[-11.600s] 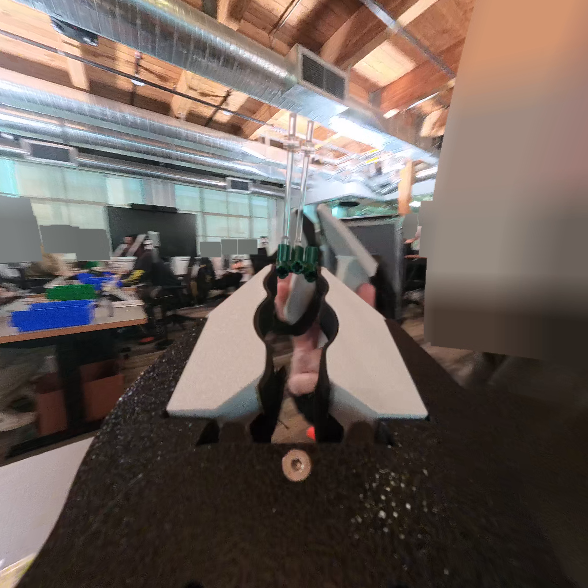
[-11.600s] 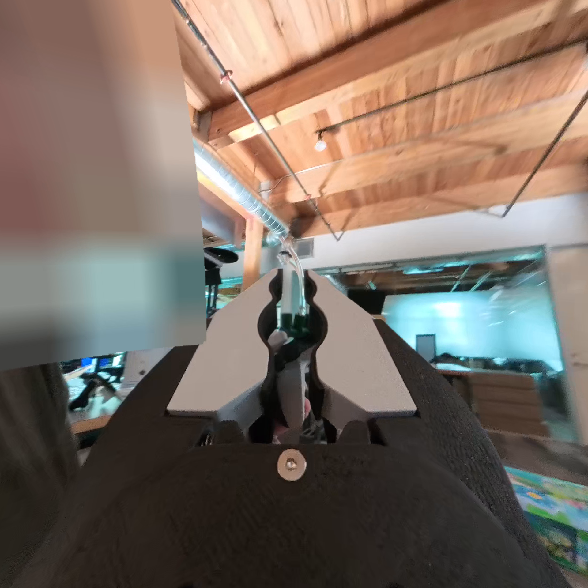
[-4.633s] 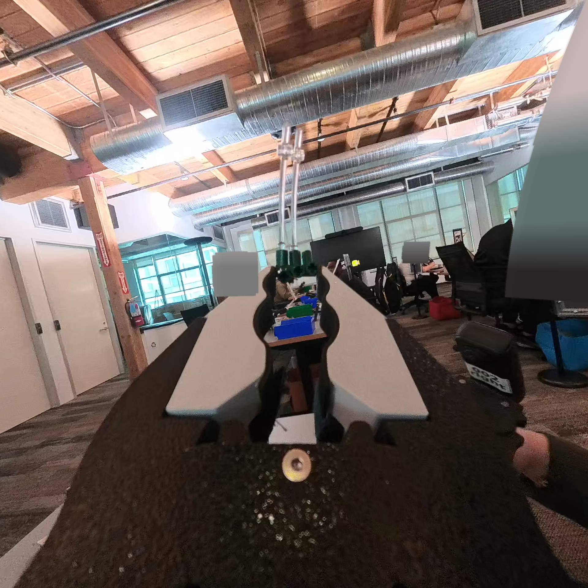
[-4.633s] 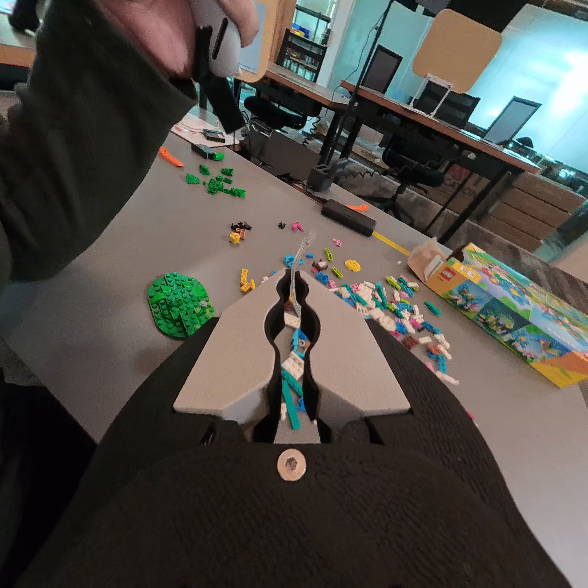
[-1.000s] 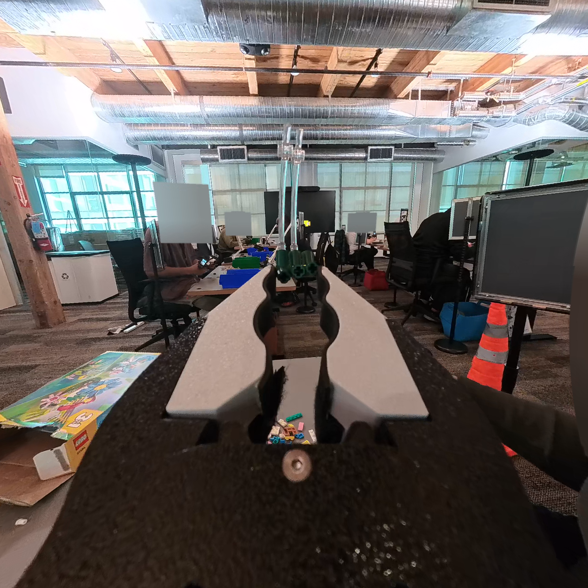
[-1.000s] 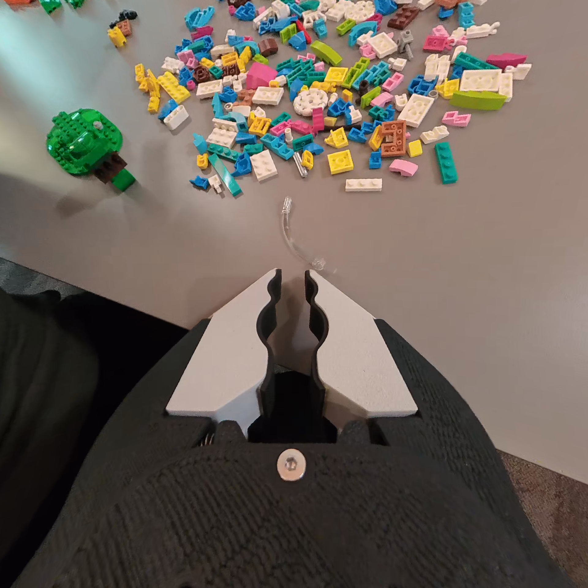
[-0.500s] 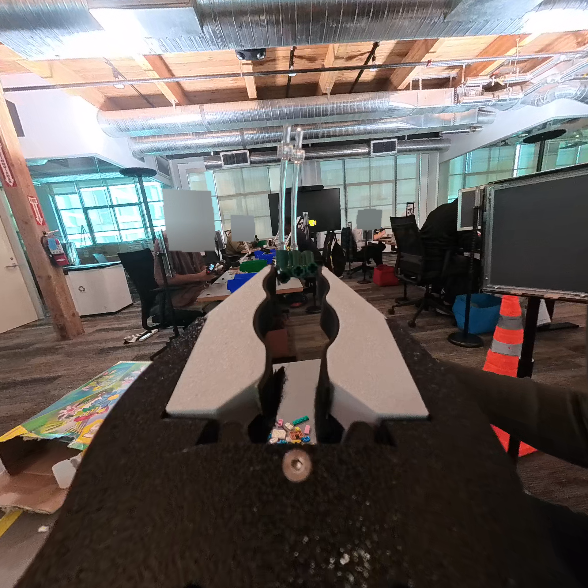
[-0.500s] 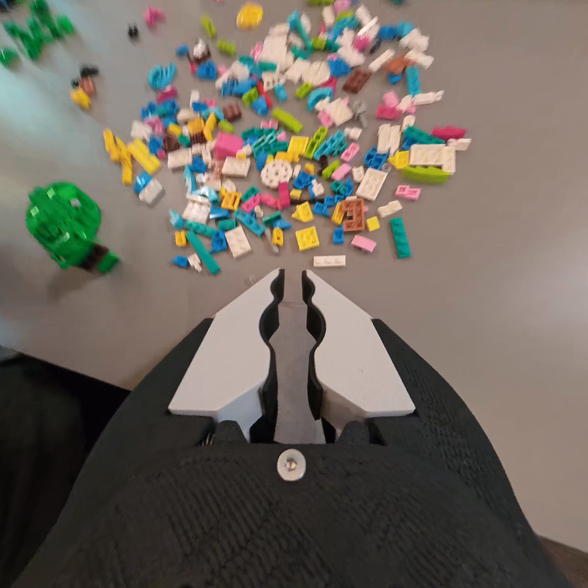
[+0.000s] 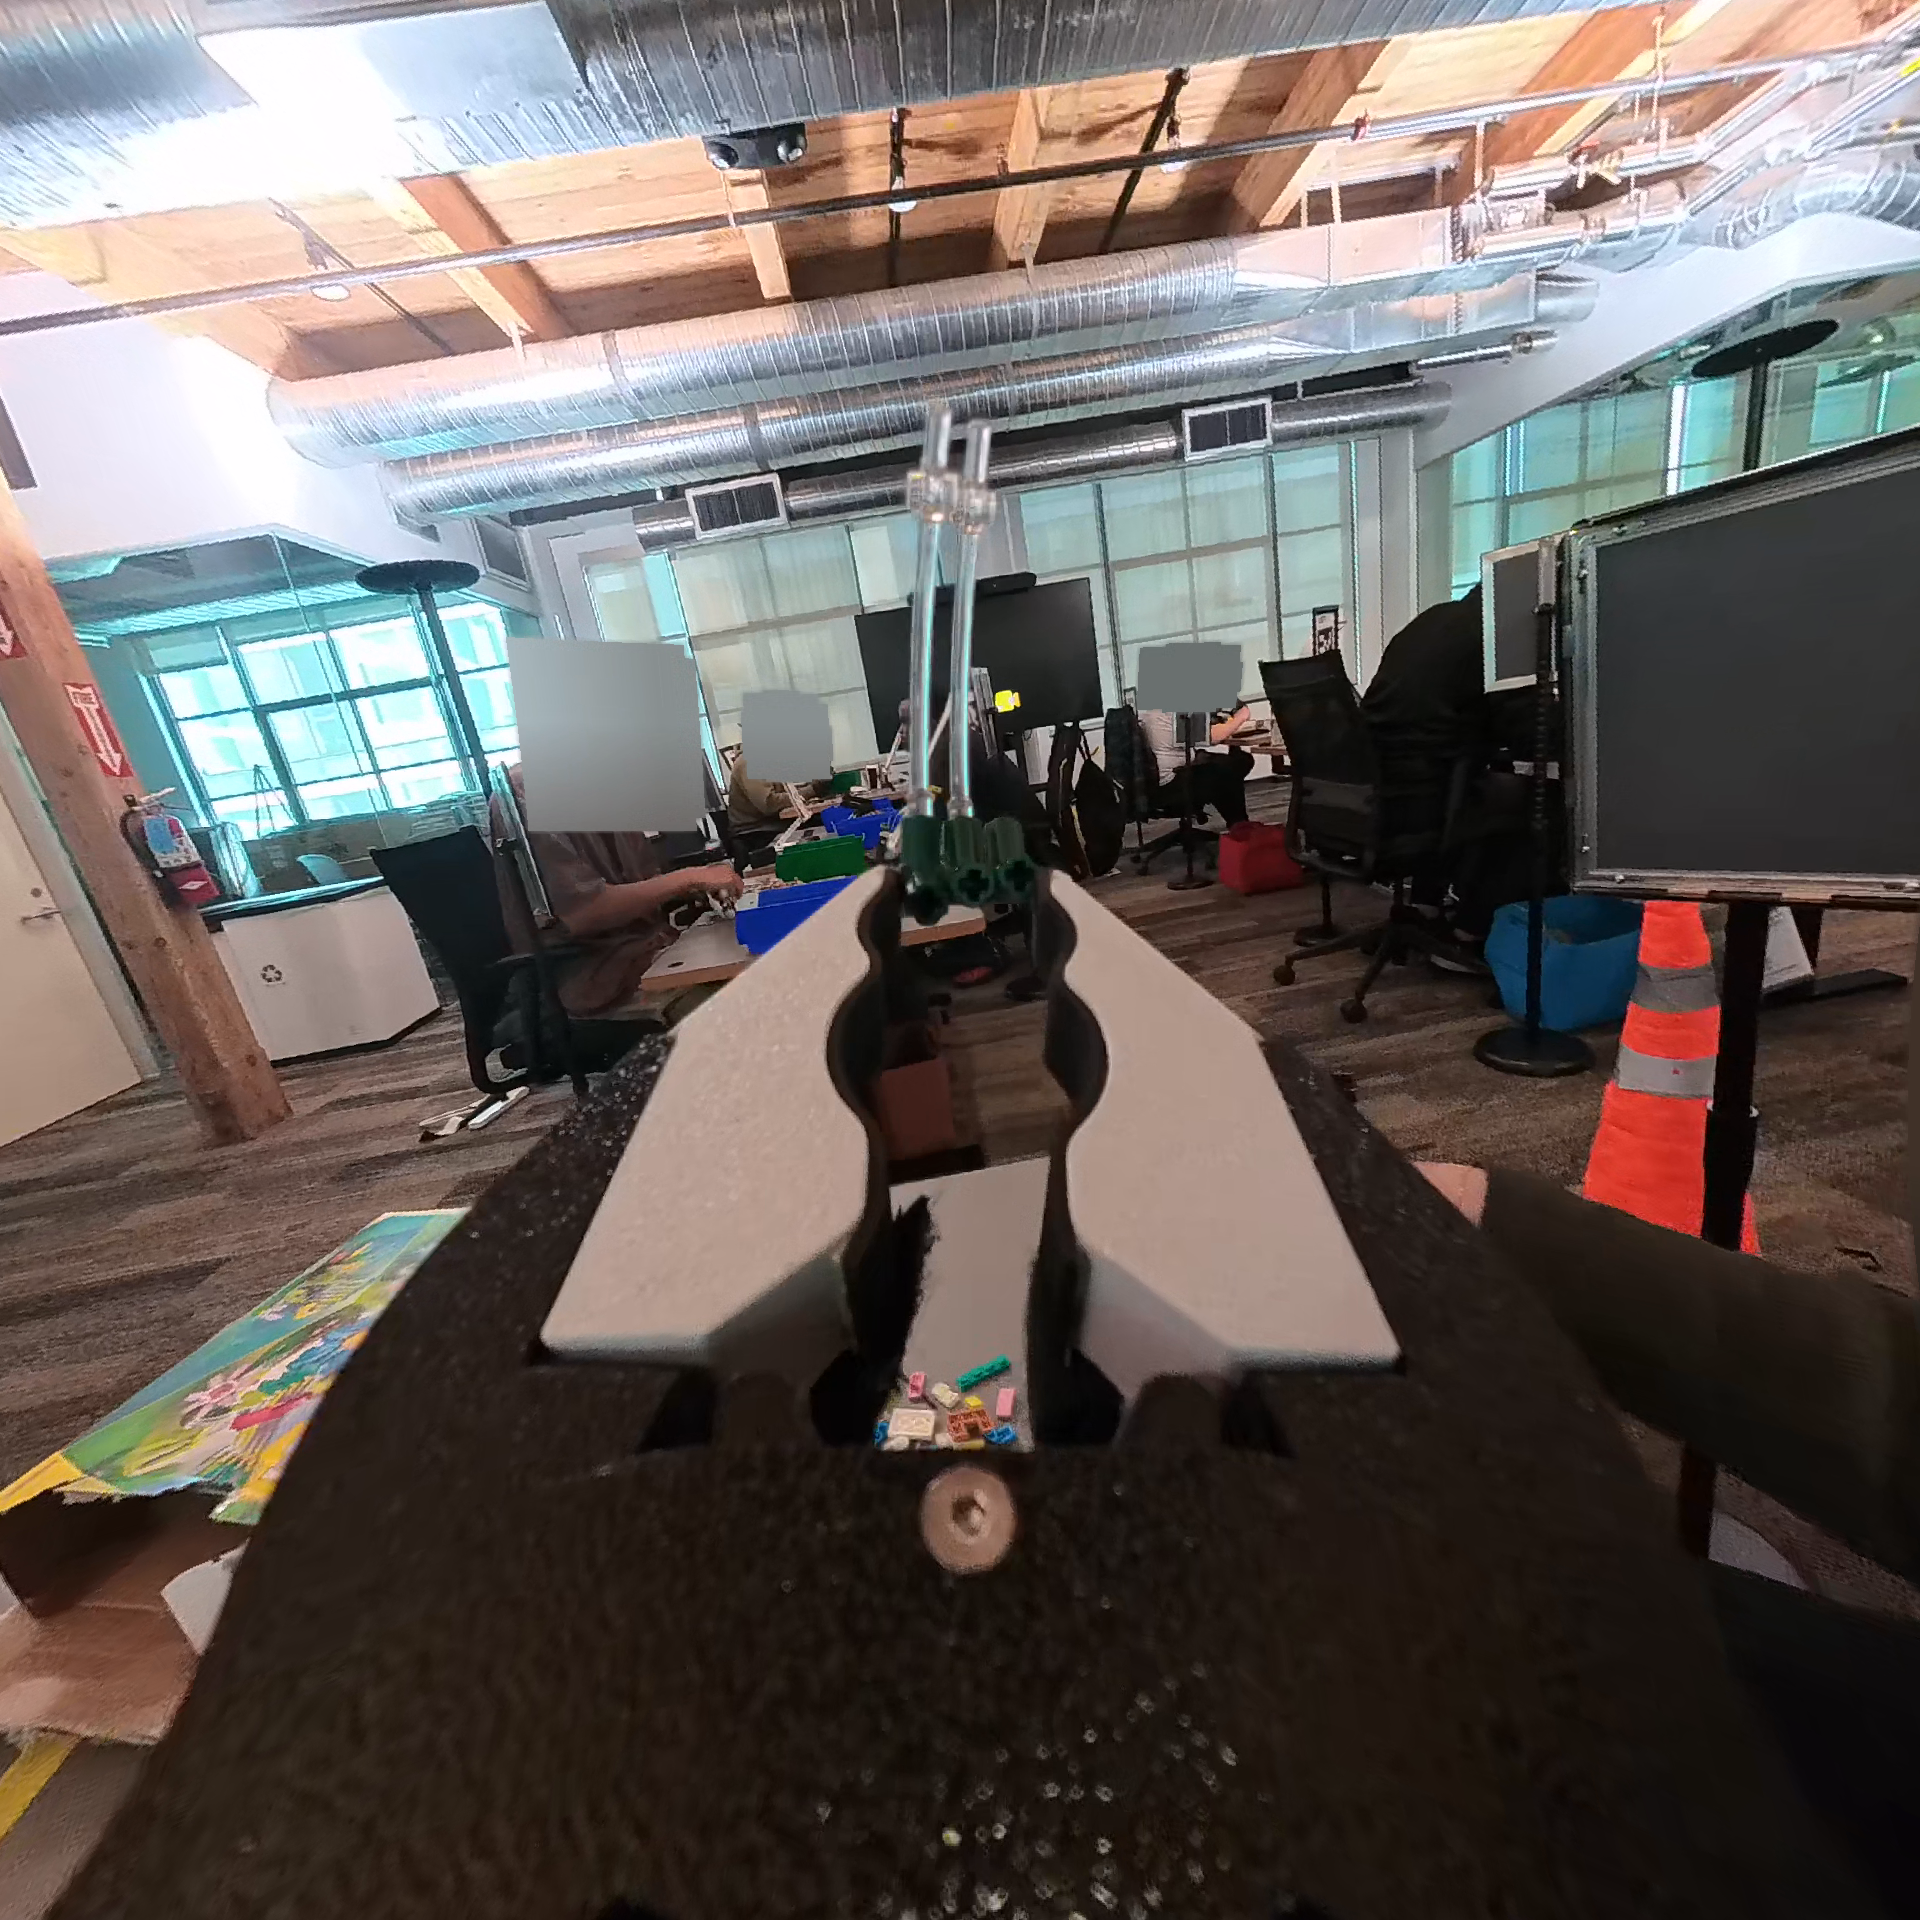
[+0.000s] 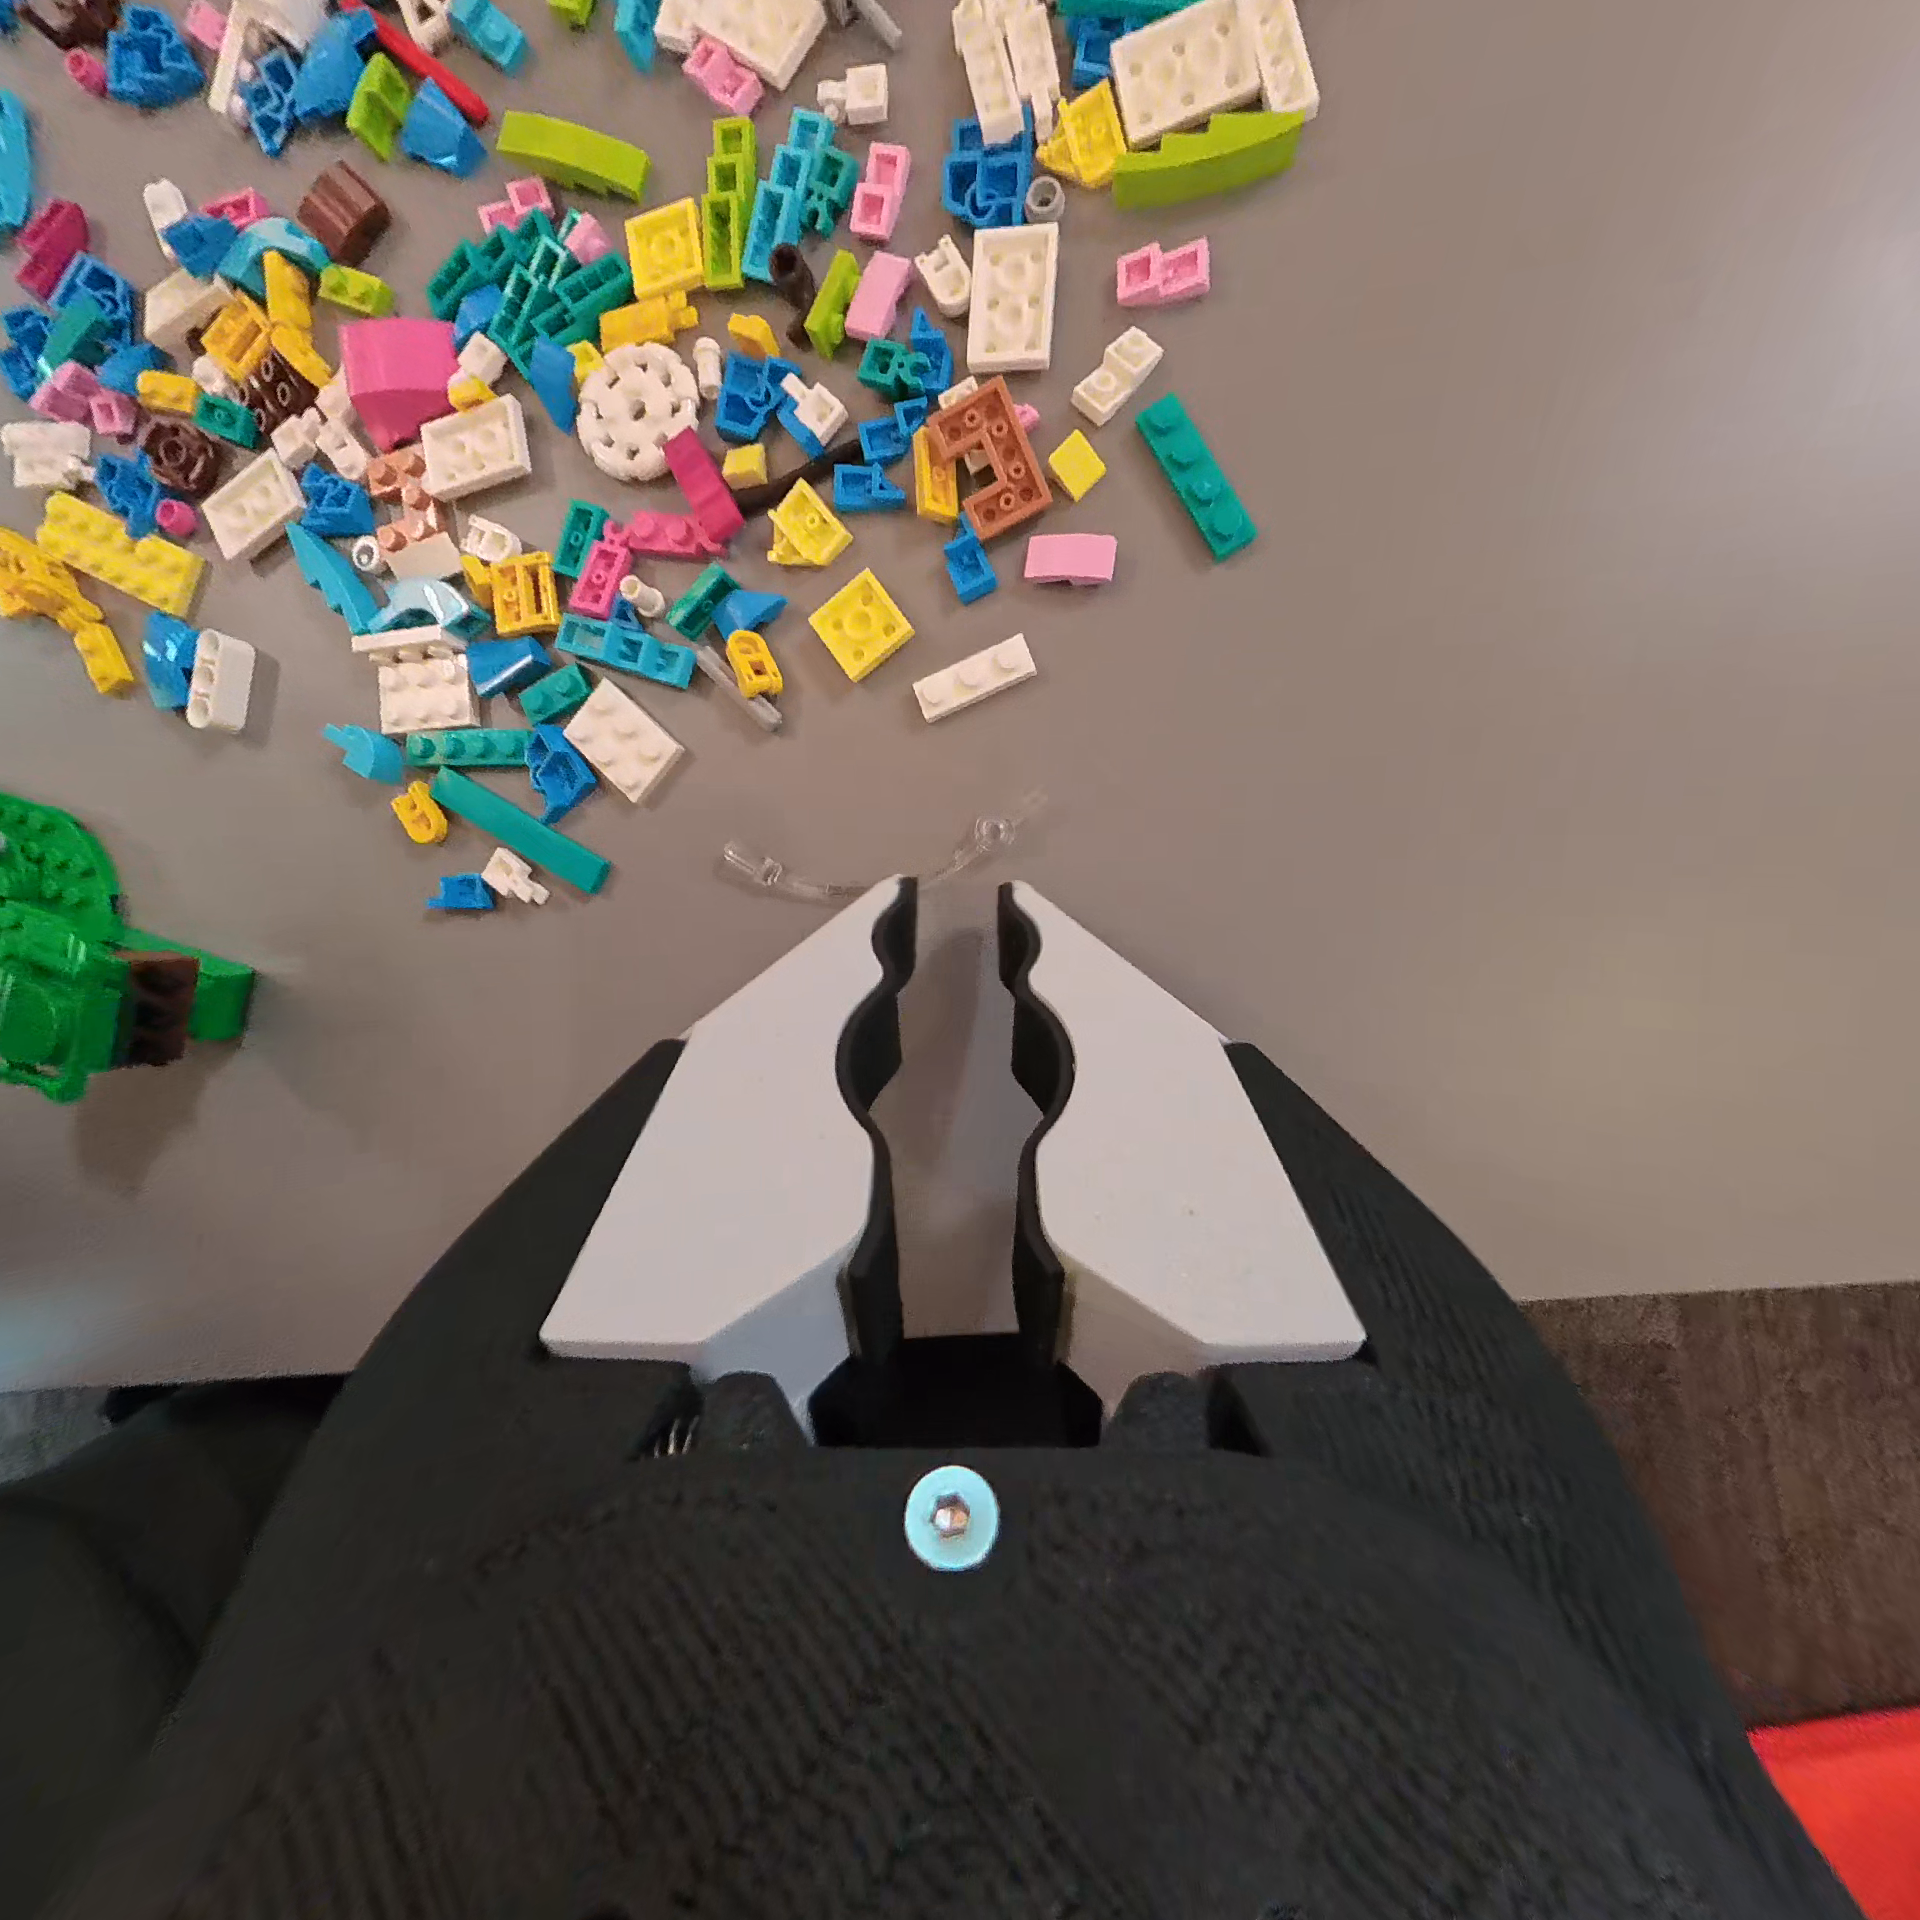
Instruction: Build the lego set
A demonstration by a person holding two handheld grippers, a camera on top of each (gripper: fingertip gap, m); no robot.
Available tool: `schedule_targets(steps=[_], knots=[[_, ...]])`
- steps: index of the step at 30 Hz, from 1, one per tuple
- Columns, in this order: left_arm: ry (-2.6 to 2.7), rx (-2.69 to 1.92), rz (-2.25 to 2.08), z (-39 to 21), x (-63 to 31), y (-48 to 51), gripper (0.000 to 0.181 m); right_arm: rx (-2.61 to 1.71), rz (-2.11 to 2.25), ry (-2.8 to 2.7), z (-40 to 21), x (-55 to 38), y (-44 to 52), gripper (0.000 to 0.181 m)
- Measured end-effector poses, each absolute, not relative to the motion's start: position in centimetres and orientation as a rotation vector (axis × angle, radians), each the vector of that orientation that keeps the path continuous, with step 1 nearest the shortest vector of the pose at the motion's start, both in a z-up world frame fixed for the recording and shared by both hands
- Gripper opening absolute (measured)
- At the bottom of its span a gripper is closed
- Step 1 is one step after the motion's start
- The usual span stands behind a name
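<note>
Our left gripper [image 9: 966,883] pinches the green piece [image 9: 968,871]; our right gripper [image 10: 956,894], slightly open and empty, should straddle the clear rod [image 10: 831,883] squarely.

Dark green piece [image 9: 968,871] with two upright clear stems [image 9: 943,644], curved clear stem [image 10: 871,873] flat beside loose bricks [image 10: 644,395]

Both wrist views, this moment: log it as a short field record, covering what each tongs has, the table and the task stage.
left tongs: shut on dark green piece carrying two clear stems, raised toward the room
right tongs: open, empty, tips at a curved clear stem lying on the table
loose bricks: mixed colours, scattered beyond the stem
green build: on the table, at the left edge of the right wrist view
box: colourful, opened, at lower left of the left wrist view
stage: third stem not yet picked up
</note>
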State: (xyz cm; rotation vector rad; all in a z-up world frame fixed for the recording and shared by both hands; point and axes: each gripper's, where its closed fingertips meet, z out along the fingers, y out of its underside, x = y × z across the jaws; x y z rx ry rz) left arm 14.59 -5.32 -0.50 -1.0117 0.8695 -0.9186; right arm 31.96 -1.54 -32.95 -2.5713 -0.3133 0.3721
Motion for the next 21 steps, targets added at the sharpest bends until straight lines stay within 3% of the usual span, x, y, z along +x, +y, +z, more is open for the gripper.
schedule_targets(steps=[1, 15, 21], knots=[[0.873, -1.013, -0.92, -0.5, 14.7, -5.3, 0.023, -2.583, 0.373, -0.285, -33.1, 32.0, -1.4, 0.017], [0.867, -1.043, -0.927, -1.0, 14.3, -4.5, 0.023, -2.672, 0.089, -0.395, -34.0, 30.6, -0.5, 0.017], [0.863, -1.048, -0.934, -1.1, 14.1, -4.3, 0.023, -2.637, 0.119, -0.467, -34.0, 30.1, -0.5, 0.002]])
